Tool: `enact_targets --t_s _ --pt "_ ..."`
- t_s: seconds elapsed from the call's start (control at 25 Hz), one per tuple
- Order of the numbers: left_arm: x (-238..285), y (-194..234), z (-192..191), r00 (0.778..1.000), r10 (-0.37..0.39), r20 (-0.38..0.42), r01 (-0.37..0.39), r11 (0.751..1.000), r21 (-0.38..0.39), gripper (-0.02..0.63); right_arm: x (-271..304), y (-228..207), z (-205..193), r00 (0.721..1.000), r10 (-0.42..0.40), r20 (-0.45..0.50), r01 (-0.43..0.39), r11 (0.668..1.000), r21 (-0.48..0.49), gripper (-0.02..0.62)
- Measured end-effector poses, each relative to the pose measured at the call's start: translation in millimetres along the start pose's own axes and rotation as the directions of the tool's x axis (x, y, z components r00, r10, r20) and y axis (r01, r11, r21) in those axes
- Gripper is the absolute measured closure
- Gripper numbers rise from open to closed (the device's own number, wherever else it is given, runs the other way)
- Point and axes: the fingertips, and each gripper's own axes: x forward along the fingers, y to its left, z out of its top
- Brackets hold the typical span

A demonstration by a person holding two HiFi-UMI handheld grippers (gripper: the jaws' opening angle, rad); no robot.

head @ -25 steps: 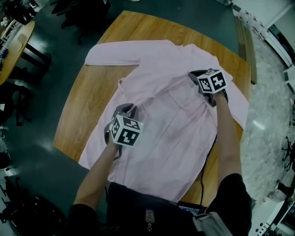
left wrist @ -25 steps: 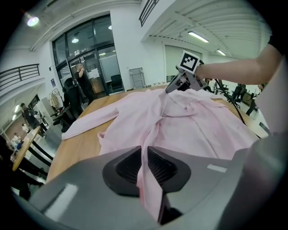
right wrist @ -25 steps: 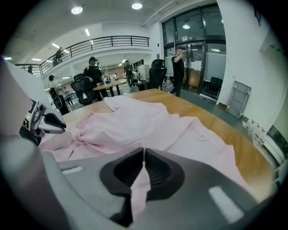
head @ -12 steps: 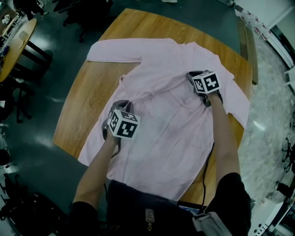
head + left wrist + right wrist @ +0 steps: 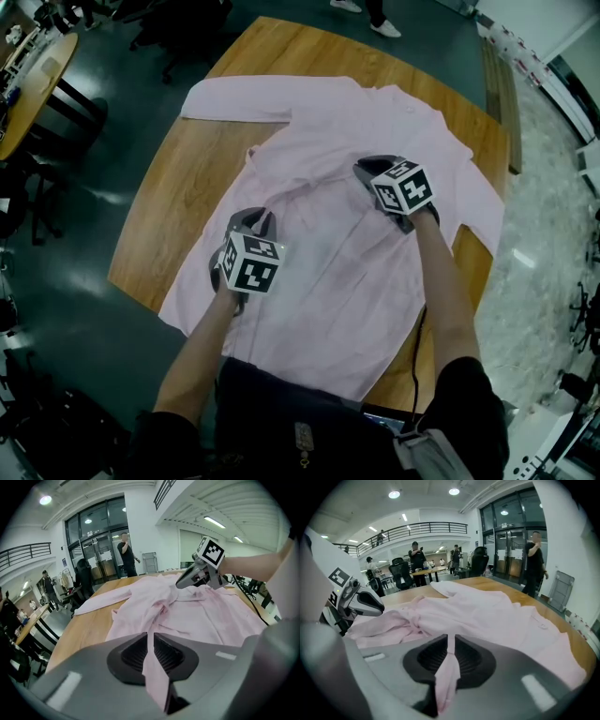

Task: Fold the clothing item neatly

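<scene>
Pink shirt (image 5: 330,281) spread across the table (image 5: 178,192), left gripper (image 5: 251,223) pinching its 9 o'clock edge, right gripper (image 5: 362,170) pinching a fold near 12, but both jaws just eased open slightly, so thin fabric may slip out mid-pull and bunch the middle.

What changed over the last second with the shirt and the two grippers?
The right gripper slid left in the head view, toward the middle of the pink shirt, dragging its pinched fold along. Both grippers' jaws have just eased open slightly, with cloth still between them. The left gripper barely moved and keeps its pinch; the far sleeve stayed spread on the wooden table.
</scene>
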Motion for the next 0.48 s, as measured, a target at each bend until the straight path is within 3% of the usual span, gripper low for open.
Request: enact_targets --t_s 0.2,0.36,0.48 --pt "12.0 -24.3 -9.4 0.998 -0.046 -0.036 0.047 0.999 0.018 0.551 23.0 42.4 -8.2 0.996 0.088 -0.026 -0.089 0.996 -0.015 0.557" --pt "30.8 -23.9 -17.1 0.996 -0.036 -0.080 0.036 0.999 -0.002 0.494 40.5 53.8 -6.8 0.997 0.078 -0.027 -0.079 0.997 -0.027 0.550" --pt "43.7 -23.4 -24.7 0.993 -0.028 -0.112 0.027 1.000 -0.010 0.489 53.3 54.4 -14.1 0.996 0.058 -0.070 -0.062 0.997 -0.054 0.546"
